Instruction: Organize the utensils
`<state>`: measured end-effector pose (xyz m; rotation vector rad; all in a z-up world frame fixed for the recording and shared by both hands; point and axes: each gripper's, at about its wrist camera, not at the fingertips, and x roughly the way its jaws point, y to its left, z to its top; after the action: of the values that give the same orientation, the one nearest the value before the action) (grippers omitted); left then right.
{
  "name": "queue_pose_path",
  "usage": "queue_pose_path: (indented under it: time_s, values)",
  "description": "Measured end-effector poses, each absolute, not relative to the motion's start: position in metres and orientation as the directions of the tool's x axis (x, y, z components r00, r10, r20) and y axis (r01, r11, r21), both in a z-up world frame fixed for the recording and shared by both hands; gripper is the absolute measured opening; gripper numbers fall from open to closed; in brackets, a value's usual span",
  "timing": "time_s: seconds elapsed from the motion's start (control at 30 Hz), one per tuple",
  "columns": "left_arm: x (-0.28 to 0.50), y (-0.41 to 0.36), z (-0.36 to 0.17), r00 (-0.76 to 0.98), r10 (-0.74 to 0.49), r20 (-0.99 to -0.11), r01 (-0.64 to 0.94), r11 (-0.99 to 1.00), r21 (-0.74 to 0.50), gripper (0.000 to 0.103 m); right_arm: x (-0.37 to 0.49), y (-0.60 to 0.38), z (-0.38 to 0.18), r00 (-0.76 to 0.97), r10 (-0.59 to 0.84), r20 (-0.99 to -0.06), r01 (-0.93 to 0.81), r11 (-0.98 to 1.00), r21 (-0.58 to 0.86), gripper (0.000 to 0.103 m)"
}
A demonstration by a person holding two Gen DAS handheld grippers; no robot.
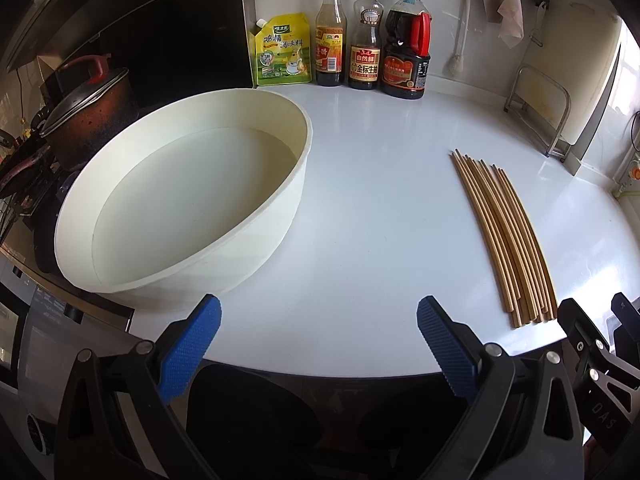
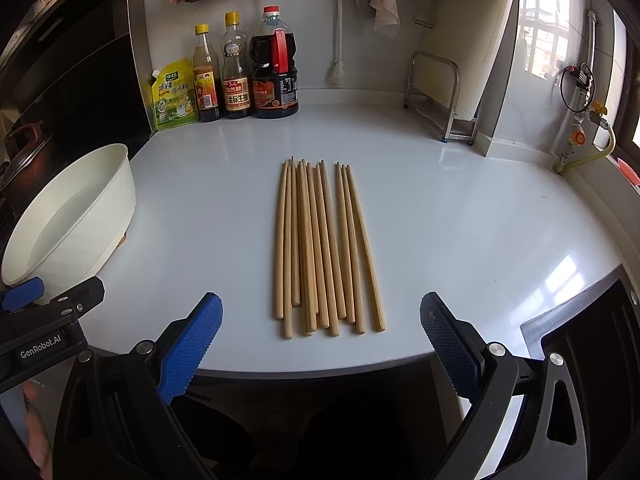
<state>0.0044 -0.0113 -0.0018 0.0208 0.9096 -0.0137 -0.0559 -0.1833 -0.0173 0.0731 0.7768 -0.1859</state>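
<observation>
A bundle of wooden chopsticks (image 2: 324, 248) is lying side by side on the white counter (image 2: 460, 220) as two pairs of hand-held tongs are hovering at its near edge. The right tongs (image 2: 320, 344) are facing the bundle squarely, jaws spread wide and gripping nothing, with the thick ends of the sticks pointing back at them and the tapered tips running away toward the sauce bottles (image 2: 244, 76) at the wall. The left tongs (image 1: 318, 350) are likewise standing spread and empty, aimed at bare counter between the chopsticks (image 1: 508, 240) to their right and a wide cream basin (image 1: 180, 200) holding water to their left. The long axis of the sticks is running almost in line with the right tongs' reach, so that side appears the nearer and better placed for a first pickup; a grasp across the bundle would likely call for turning the jaws or taking the ends.
</observation>
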Motion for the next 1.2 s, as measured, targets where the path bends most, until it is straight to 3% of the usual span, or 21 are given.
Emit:
queue_pose_path:
  time_s: [1.2]
  values:
    - [-0.004,-0.011,-0.001,0.623,-0.006,-0.782,0.026,1.0,0.014,0.097,-0.059,-0.19,-0.018,0.697,-0.141,-0.703,0.201,0.98,0.002,0.095]
